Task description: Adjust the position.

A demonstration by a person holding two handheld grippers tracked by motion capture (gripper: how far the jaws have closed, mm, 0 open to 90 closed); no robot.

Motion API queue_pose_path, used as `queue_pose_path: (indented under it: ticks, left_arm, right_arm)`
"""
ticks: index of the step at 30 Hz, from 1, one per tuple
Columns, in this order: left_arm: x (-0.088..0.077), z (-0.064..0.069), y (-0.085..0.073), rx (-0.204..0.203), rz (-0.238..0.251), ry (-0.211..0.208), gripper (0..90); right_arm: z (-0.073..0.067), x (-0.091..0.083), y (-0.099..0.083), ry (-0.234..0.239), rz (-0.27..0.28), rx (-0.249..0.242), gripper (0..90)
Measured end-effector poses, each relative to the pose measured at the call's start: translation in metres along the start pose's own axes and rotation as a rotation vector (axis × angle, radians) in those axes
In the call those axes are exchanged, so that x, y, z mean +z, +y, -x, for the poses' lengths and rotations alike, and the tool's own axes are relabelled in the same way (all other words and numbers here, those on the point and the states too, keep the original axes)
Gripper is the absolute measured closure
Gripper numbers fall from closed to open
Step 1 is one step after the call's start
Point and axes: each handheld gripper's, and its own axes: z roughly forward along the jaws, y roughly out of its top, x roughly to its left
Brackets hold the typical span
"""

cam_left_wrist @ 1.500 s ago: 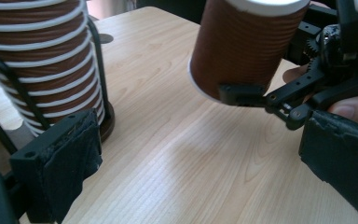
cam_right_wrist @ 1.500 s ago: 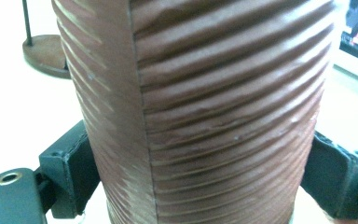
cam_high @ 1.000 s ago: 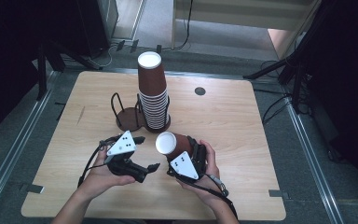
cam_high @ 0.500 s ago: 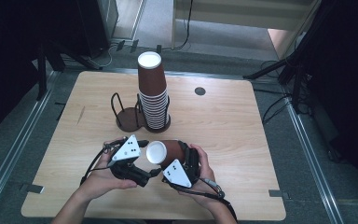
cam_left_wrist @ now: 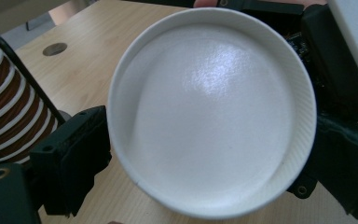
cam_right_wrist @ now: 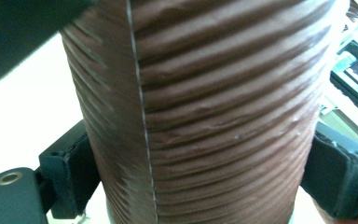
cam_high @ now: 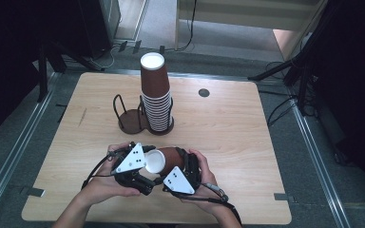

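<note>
A brown ribbed paper cup (cam_high: pixel 171 158) lies on its side in the air over the table's near edge, its white bottom (cam_left_wrist: pixel 214 112) facing left. My right gripper (cam_high: pixel 184 162) is shut on the cup's ribbed wall (cam_right_wrist: pixel 205 107), one pad on each side. My left gripper (cam_high: pixel 148 164) faces it from the left. Its jaws have just been closing, and both pads now meet the rim of the white bottom, one on each side. A hand holds each gripper.
A tall stack of upside-down brown cups (cam_high: pixel 155 97) stands in a dark wire holder at mid-table, with an empty holder ring (cam_high: pixel 129 118) beside it. The wooden table (cam_high: pixel 247 142) has a round hole (cam_high: pixel 204 92) at the back. Dark stands and cables ring the table.
The right gripper has tipped the cup from upside-down onto its side, white bottom to the left. The left gripper has come in from the left and closed its jaws around that end.
</note>
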Motion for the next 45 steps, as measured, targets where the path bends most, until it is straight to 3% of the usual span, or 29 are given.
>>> queue_pose_path:
  ticks: [5, 23, 45]
  left_arm:
    - [-0.0007, 0.0003, 0.0001, -0.004, 0.011, -0.01, 7.7]
    - [0.0053, 0.0039, -0.0014, 0.016, -0.039, -0.004, 7.7]
    - [0.0046, 0.0038, -0.0029, 0.029, -0.038, -0.008, 16.7]
  right_arm:
    - [-0.0014, -0.0006, 0.0011, 0.013, 0.0, -0.013, 10.5]
    - [-0.0019, -0.0032, 0.0034, 0.097, -0.01, -0.036, 10.5]
    - [-0.0046, -0.0026, 0.0027, 0.115, -0.013, -0.045, 10.4]
